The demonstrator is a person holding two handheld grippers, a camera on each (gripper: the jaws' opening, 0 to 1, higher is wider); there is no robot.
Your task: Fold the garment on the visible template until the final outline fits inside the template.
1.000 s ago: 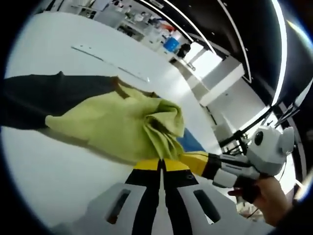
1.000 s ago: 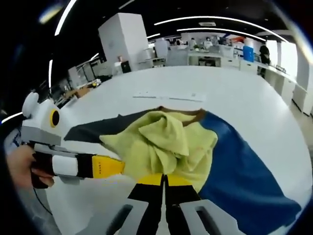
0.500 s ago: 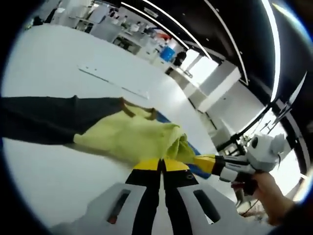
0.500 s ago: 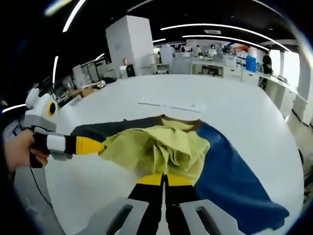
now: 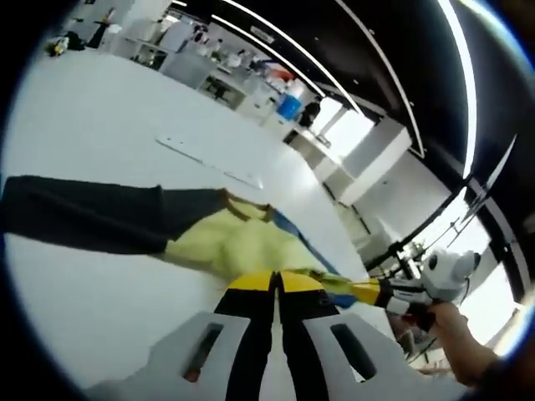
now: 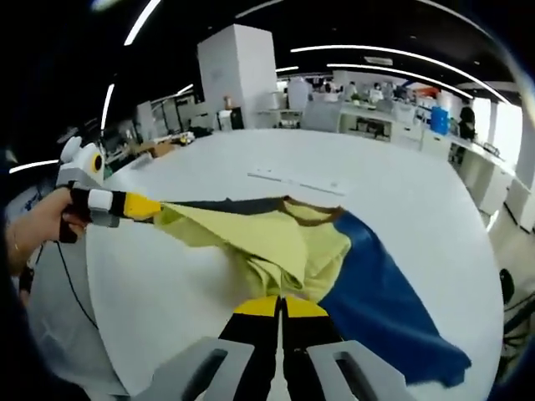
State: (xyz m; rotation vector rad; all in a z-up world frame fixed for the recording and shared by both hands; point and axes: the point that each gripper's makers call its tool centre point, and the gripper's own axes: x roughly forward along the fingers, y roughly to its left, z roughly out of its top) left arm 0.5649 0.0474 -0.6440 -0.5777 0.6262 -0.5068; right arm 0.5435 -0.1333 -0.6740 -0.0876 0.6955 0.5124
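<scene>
Garment point(image 6: 284, 246) on white table point(image 6: 418, 192) — office desks point(image 6: 376, 109) behind

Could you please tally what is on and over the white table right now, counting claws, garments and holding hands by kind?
Claws: 2, left claw and right claw, both shut on the garment.
Garments: 1, garment in yellow, blue and black.
Hands: 1, hand holding the left claw.
Total: 4

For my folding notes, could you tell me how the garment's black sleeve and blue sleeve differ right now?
The black sleeve is black and stretches out long and narrow across the white table; the blue sleeve is blue and spreads wide, fanning towards its far end. The black sleeve runs off behind the left gripper, the blue one beside the right gripper. Both lie flat on the table, joined to the yellow body.
</scene>
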